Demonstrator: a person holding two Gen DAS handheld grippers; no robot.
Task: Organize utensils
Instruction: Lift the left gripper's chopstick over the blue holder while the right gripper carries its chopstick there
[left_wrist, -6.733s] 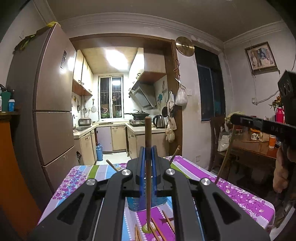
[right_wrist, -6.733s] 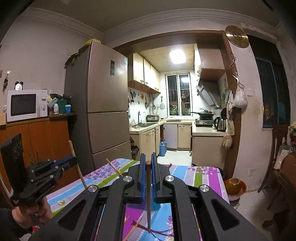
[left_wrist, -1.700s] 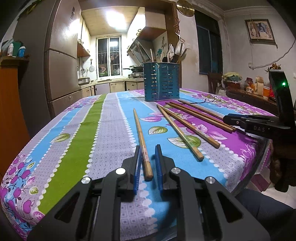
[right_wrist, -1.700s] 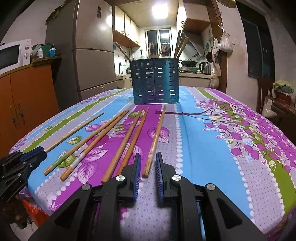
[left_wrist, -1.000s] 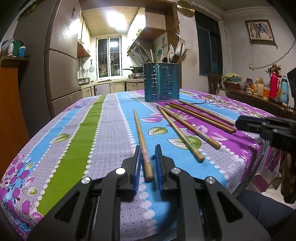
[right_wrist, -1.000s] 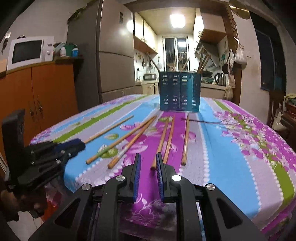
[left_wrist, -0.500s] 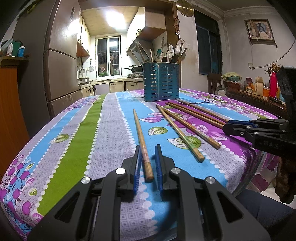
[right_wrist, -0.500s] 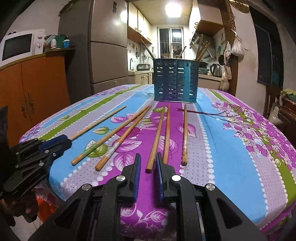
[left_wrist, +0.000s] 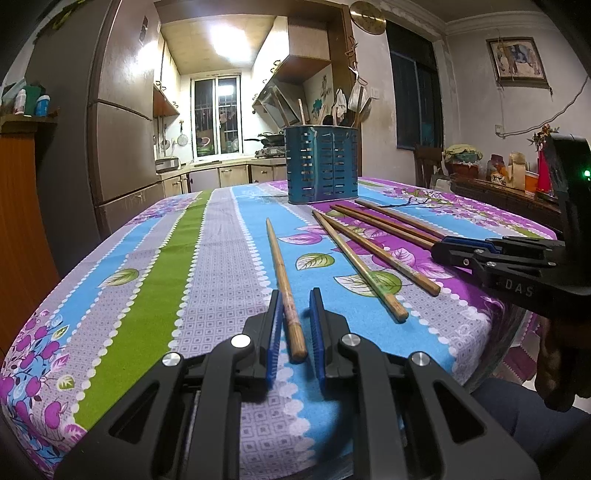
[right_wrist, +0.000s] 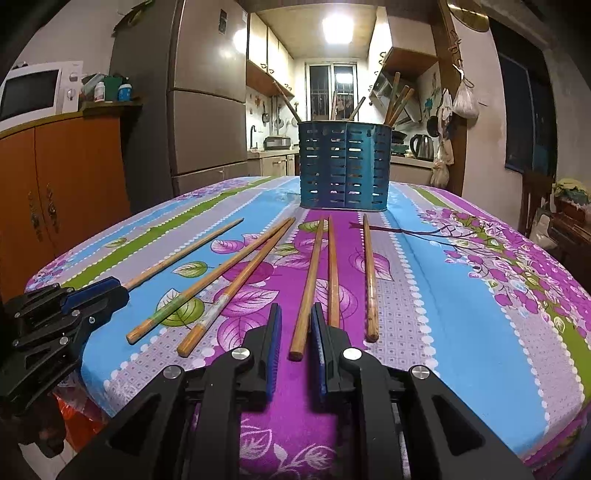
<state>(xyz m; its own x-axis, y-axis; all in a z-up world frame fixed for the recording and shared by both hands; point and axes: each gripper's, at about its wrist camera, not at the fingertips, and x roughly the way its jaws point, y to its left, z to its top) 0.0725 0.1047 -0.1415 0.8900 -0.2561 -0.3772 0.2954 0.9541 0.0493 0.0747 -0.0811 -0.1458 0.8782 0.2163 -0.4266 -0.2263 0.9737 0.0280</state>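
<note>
1. While both tools sit low at the near edge of the surface (left_wrist: 207, 258), we read the layout as follows: six sticks lie flat, butts toward us, tips toward the holder (left_wrist: 321, 170) at the far end.
2. Left tool (left_wrist: 295, 295): the jaws stand a little apart, wider than a stick. The butt of the first stick (left_wrist: 280, 269) lies between them, close to the left pad, and is not clamped.
3. Right tool (right_wrist: 295, 308): the jaws stand a little apart too. The butt of the fourth stick (right_wrist: 306, 280) lies between them, nearer the right pad, unclamped. The fifth stick (right_wrist: 333, 273) runs just beside it, outside the right jaw.
4. Governing relation: each stick's long axis runs nearly along its tool's pointing line, straight ahead toward the holder. We judge that closing the jaws would pinch each butt across its width.
5. Nearness: each tool is already at its own stick, and the two in between lie within reach of either.
6. Risk, in our judgement: the right jaw may catch the fifth stick.
</note>
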